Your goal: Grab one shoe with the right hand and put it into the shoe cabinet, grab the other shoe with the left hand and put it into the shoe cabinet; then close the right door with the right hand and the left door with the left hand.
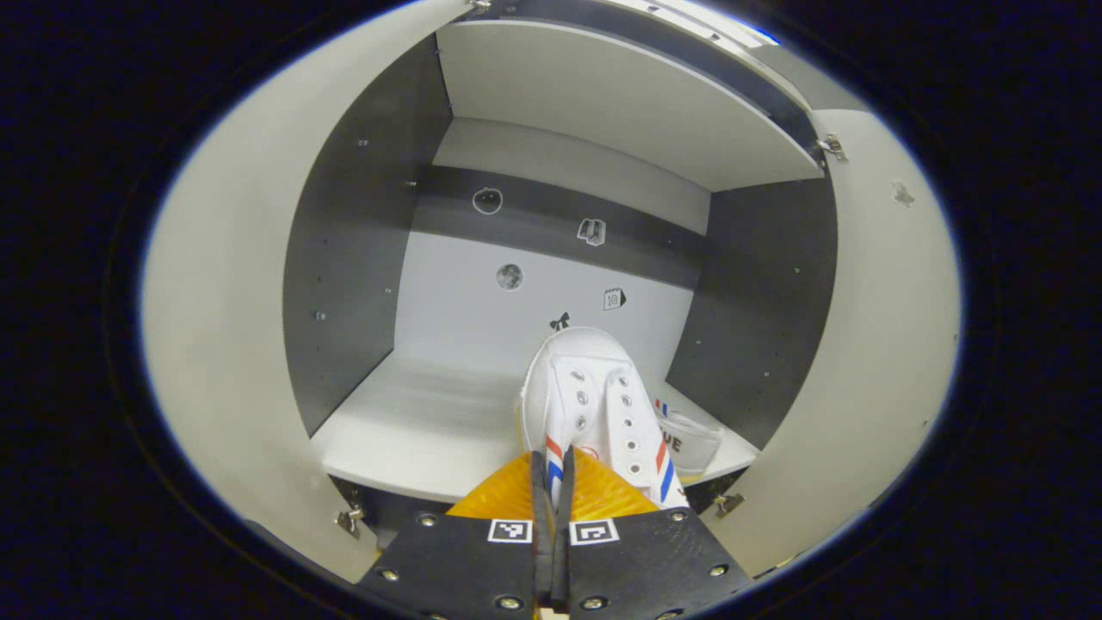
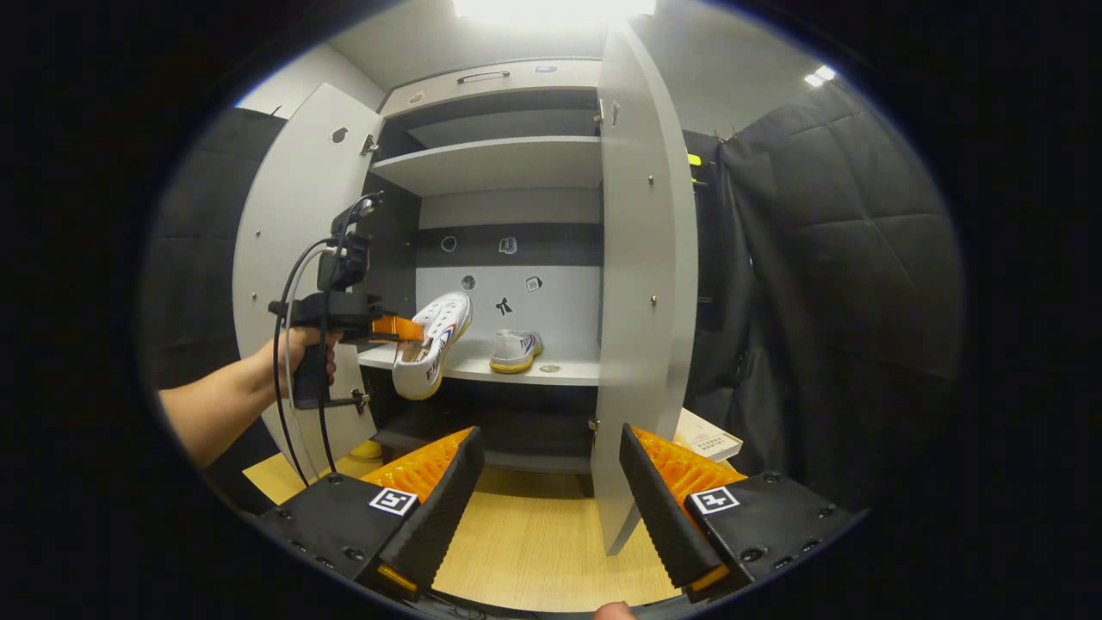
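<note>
L gripper (image 1: 552, 508) fingers clenched on the heel collar of a white sneaker (image 1: 594, 405), toe aimed into the shoe cabinet (image 1: 362, 258), sole just above the middle shelf (image 1: 413, 430). In the right gripper view that shoe hangs tilted, toe up, at the shelf's front edge. Other sneaker (image 2: 515, 350) already sits on the same shelf, right of the held one. R gripper (image 2: 547, 491) released, jaws wide, in front of the cabinet near the right door (image 2: 646, 258). Risk, as I judge it: thin pinch on soft collar, shoe could swing or slip out; letting go too early drops it off the shelf lip; pushing in crooked may bump the parked sneaker
</note>
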